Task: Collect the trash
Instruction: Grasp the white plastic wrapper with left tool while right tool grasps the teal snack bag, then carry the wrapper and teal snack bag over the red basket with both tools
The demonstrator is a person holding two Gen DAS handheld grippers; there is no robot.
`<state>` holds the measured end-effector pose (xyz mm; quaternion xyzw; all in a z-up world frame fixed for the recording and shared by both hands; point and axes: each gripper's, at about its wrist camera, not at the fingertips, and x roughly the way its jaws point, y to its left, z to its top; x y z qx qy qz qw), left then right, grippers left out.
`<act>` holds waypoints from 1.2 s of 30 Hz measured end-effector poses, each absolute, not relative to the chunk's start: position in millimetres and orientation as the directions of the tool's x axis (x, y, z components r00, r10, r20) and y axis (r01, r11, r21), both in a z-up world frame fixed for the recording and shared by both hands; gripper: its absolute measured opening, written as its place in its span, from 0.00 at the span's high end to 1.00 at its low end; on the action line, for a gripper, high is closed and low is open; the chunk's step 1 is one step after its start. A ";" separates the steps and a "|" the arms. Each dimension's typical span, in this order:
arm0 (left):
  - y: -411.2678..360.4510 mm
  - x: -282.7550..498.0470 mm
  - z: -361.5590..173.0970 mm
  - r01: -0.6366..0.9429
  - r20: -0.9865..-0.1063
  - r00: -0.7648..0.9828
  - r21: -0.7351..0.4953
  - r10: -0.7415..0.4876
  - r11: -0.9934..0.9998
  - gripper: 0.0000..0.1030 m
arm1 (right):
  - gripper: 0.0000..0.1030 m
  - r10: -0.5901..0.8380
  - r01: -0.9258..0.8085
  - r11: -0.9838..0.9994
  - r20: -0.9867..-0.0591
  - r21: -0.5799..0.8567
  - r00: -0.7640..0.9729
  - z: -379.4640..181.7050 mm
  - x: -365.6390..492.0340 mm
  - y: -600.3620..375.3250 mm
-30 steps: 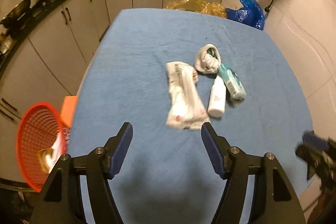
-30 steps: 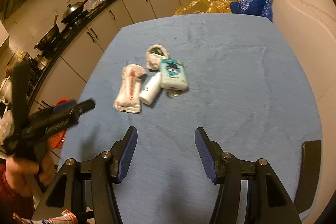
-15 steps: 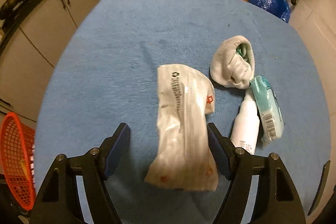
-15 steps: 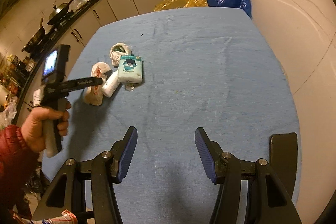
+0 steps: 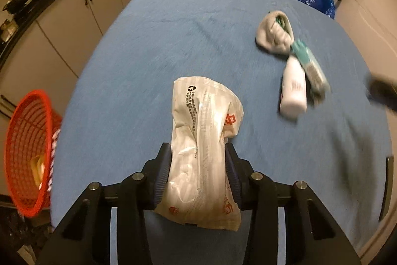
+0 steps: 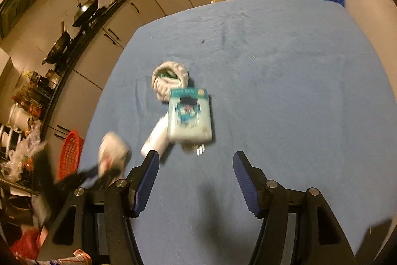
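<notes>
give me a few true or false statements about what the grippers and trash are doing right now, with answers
1. The left gripper is shut on the white plastic wrapper. True.
2. The right gripper holds the teal tissue pack. False: its jaws stand open and empty, short of the pack.
3. The white bottle lies against the teal tissue pack on the blue tablecloth. True.
4. The red basket sits on the table. False: it stands beside the table, off its left edge.
5. The rolled white sock is in the basket. False: it lies on the tablecloth.
</notes>
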<state>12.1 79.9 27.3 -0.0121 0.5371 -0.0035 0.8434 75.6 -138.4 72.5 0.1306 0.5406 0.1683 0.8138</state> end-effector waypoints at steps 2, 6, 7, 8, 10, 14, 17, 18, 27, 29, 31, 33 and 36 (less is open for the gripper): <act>84.4 1.7 28.5 0.000 -0.906 0.423 -0.006 -0.005 1.000 0.60 | 0.35 0.427 -0.130 0.904 -0.836 0.407 0.344 61.4 94.3 -131.4; 93.8 -17.6 30.1 -0.004 -0.906 0.424 0.015 0.015 1.000 0.60 | 0.35 0.411 -0.151 0.911 -0.854 0.383 0.320 42.9 123.8 -115.6; 98.0 -21.2 30.5 -0.010 -0.907 0.421 0.010 0.013 1.000 0.60 | 0.35 0.404 -0.150 0.915 -0.859 0.375 0.315 39.3 128.5 -113.7; 100.4 -23.8 30.4 -0.016 -0.907 0.420 0.008 0.014 1.000 0.60 | 0.35 0.402 -0.146 0.916 -0.863 0.375 0.305 34.1 134.4 -111.0; 104.4 -27.8 30.8 -0.024 -0.908 0.419 0.002 0.012 1.000 0.60 | 0.35 0.405 -0.143 0.914 -0.868 0.379 0.287 27.6 140.4 -106.7; 108.2 -32.3 30.4 -0.023 -0.907 0.420 -0.003 0.007 1.000 0.60 | 0.50 0.418 -0.144 0.908 -0.864 0.393 0.282 25.1 141.1 -96.8; 106.1 -27.8 30.0 -0.017 -0.904 0.428 -0.002 0.005 1.000 0.60 | 0.66 0.414 -0.142 0.910 -0.867 0.389 0.278 32.0 135.4 -91.7; 105.4 -25.9 30.4 -0.012 -0.902 0.432 0.000 0.005 1.000 0.60 | 0.68 0.418 -0.146 0.908 -0.865 0.392 0.277 35.0 131.5 -90.7; 104.3 -26.2 49.1 0.010 -0.869 0.494 -0.024 -0.026 1.000 0.62 | 0.69 0.377 -0.197 0.925 -0.852 0.326 0.363 71.8 41.4 -83.9; 105.5 -29.0 55.7 0.017 -0.860 0.510 -0.019 -0.025 1.000 0.62 | 0.69 0.368 -0.210 0.928 -0.850 0.308 0.378 77.2 21.6 -77.1; 105.4 -29.0 60.1 0.018 -0.854 0.519 -0.024 -0.029 1.000 0.62 | 0.69 0.374 -0.218 0.925 -0.848 0.312 0.375 78.4 3.2 -72.0; 106.6 -32.2 64.3 0.021 -0.849 0.527 -0.026 -0.033 0.999 0.62 | 0.69 0.372 -0.234 0.924 -0.851 0.302 0.370 78.4 -11.0 -64.3; 109.6 -37.8 69.1 0.026 -0.843 0.537 -0.014 -0.026 1.000 0.62 | 0.69 0.366 -0.255 0.924 -0.858 0.286 0.362 78.8 -23.6 -53.4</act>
